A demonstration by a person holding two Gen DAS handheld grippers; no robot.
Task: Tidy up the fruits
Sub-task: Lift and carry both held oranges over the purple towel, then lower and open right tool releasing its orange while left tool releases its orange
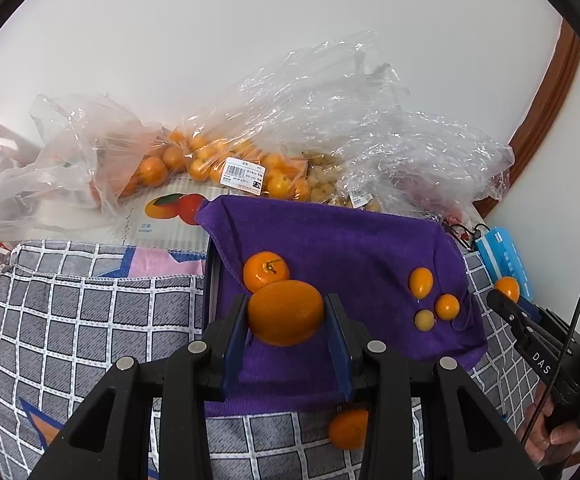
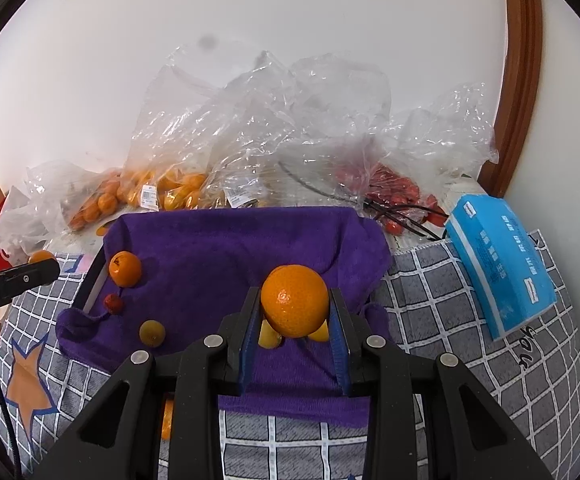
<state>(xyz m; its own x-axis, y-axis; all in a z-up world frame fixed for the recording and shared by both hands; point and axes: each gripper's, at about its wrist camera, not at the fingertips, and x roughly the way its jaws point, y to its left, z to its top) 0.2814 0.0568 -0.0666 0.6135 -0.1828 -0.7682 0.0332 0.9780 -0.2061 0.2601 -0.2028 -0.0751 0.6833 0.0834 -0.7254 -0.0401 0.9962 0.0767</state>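
Purple cloth [image 1: 350, 248] is soft: your left gripper [image 1: 286, 322] and right gripper [image 2: 295, 308] each clamp an orange [image 1: 286, 312], which may roll once released.

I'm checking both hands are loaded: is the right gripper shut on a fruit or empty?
Shut on a fruit: the right gripper has an orange pinched between its blue pads, above the purple cloth.

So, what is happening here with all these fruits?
A person holds two grippers over a purple cloth, sorting fruit. The left gripper is shut on an orange; the right gripper is shut on another orange. A mandarin and a few kumquats already lie on the cloth. Plastic bags of fruit wait behind, against the wall.
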